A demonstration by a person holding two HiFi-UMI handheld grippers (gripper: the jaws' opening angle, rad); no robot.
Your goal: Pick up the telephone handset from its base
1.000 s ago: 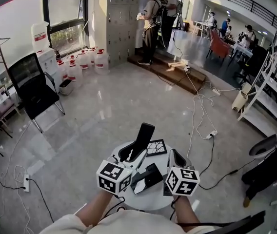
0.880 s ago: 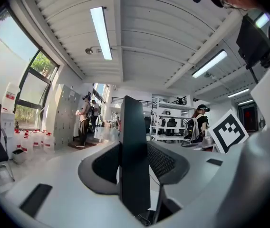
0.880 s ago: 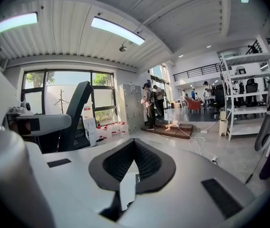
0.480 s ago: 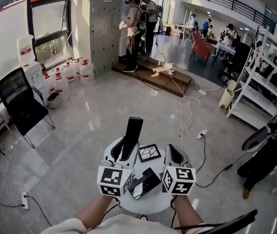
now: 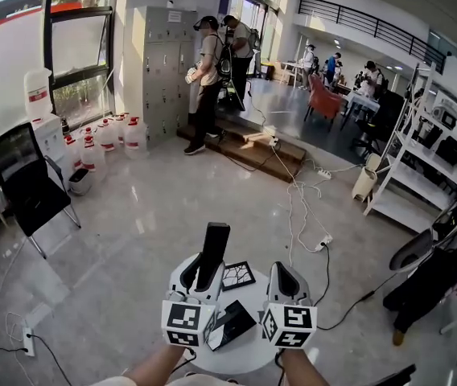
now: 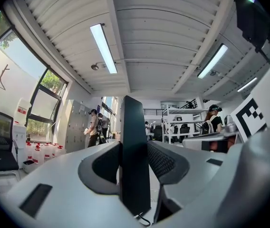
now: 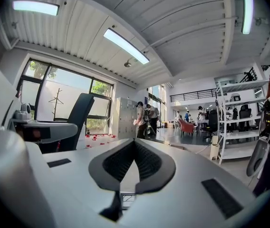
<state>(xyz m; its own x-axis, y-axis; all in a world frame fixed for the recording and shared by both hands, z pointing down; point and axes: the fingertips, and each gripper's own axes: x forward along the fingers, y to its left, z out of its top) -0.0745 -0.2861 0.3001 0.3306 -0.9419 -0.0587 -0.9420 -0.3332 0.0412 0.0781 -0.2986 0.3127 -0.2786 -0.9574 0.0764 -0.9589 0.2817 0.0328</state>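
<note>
The left tool is clamped on the handset, which stands upright at lower centre of the head view and appears lifted clear of its base on the round bench. The right tool, just right of it, has its jaws together on nothing. The grip sits low on the handset, so any tilt could swing the tall top and work it loose. A cord hangs from its bottom end; lifting further may drag the base off the bench.
</note>
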